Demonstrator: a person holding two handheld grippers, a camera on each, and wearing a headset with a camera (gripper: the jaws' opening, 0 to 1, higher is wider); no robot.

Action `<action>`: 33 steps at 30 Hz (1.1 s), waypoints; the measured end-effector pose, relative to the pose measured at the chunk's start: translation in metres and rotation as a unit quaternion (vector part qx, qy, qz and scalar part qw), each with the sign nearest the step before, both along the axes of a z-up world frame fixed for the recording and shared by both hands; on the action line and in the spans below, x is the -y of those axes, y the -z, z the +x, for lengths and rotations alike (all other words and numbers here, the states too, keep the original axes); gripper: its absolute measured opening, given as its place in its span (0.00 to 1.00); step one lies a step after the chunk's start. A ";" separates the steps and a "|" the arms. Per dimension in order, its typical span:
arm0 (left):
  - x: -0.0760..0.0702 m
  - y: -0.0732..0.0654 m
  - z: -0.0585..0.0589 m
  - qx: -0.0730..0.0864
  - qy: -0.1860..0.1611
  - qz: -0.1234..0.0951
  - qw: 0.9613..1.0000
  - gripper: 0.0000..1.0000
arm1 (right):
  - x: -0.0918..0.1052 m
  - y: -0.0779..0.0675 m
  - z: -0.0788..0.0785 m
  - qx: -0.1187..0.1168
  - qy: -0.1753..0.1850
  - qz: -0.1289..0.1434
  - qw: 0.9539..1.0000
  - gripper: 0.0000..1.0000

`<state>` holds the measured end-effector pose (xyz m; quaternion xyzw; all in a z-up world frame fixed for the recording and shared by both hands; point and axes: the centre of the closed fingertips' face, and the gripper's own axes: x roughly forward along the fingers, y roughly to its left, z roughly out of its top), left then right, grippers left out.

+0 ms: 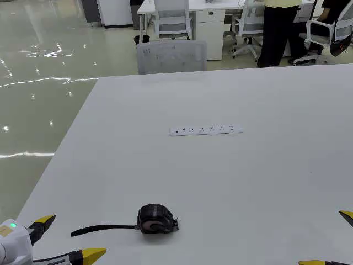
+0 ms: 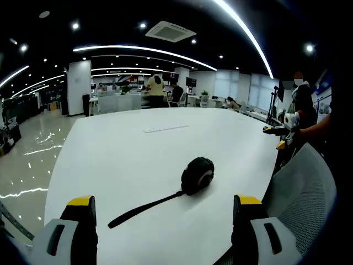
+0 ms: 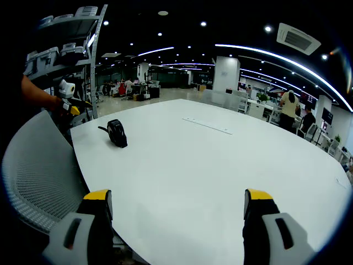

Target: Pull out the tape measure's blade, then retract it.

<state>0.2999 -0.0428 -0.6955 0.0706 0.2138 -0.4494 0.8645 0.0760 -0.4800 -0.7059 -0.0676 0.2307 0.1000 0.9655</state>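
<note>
Hovering at table [image 1: 259, 182] edge — left claw [image 1: 69, 238] and right claw [image 1: 329, 238] spread, tape measure [image 1: 156, 218] between, untouched

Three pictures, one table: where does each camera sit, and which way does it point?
Head view: on the person's head, looking forward and down over the table at the tape measure; left gripper and right gripper tips show at the bottom corners.
Left gripper view: on the left gripper, facing the tape measure between its open jaws; the person's right arm shows at right.
Right gripper view: on the right gripper, looking across the table; tape measure and left arm far left.
All three share the tape measure and power strip.
</note>
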 end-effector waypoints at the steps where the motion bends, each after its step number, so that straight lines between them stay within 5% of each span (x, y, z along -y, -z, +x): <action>1: 0.000 0.000 0.000 0.000 0.001 0.000 1.000 1.00 | 0.000 -0.001 0.000 0.001 -0.001 0.000 1.000 1.00; 29: -0.003 -0.001 0.004 0.003 0.003 0.002 1.000 1.00 | -0.003 -0.003 0.003 -0.006 -0.014 -0.012 1.000 1.00; 33: -0.004 0.003 0.001 0.001 0.003 0.003 1.000 1.00 | -0.008 -0.008 0.006 0.004 -0.016 0.006 1.000 1.00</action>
